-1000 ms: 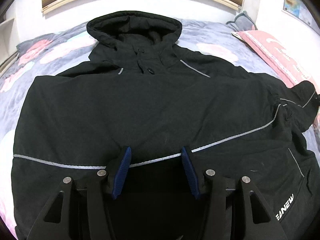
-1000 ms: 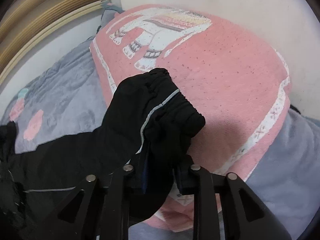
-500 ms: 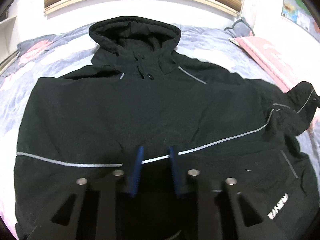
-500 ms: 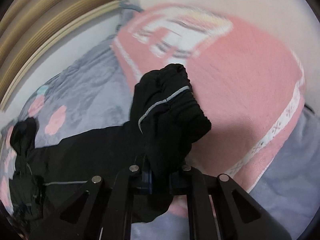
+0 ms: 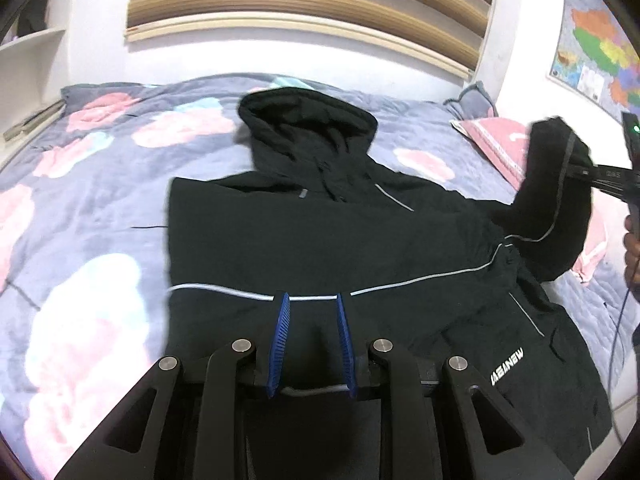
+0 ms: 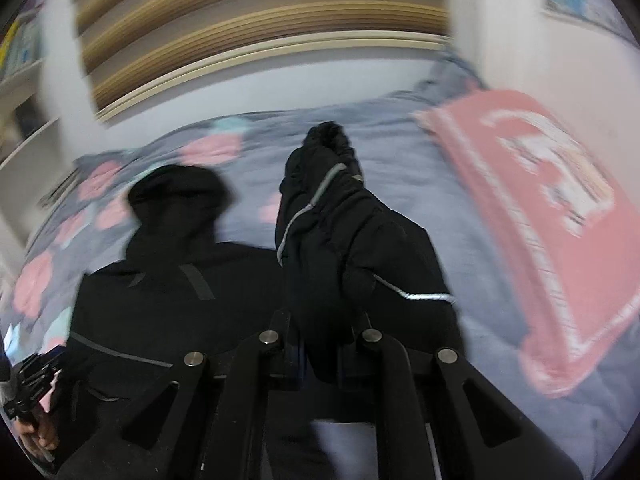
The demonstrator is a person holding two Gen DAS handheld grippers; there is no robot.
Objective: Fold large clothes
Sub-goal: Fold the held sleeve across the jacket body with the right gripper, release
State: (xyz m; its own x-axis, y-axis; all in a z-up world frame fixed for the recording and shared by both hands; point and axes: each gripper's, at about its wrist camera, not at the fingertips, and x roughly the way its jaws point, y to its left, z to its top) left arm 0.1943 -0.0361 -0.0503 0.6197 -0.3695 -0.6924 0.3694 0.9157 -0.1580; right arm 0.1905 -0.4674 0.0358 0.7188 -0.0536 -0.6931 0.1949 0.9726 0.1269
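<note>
A black hooded jacket (image 5: 320, 240) with grey reflective piping lies face up on the bed, hood toward the headboard. My left gripper (image 5: 310, 300) has its blue fingers (image 5: 280, 328) closed on a fold of the jacket's lower front at the piping line. My right gripper (image 6: 324, 320) is shut on the jacket's right sleeve (image 6: 320, 240) near the cuff and holds it lifted above the bed. In the left wrist view this sleeve (image 5: 556, 192) hangs raised at the right, with the right gripper (image 5: 608, 180) behind it.
The bed has a grey quilt (image 5: 80, 208) with pink and teal flowers. A pink pillow (image 6: 540, 208) lies at the right, also in the left wrist view (image 5: 496, 140). A wooden headboard (image 5: 304, 8) and white wall stand behind. A map (image 5: 592, 52) hangs on the right wall.
The right gripper has lifted the sleeve off the pink pillow and swung it left over the jacket. The left gripper has narrowed from wide open onto the jacket's front and pulled back.
</note>
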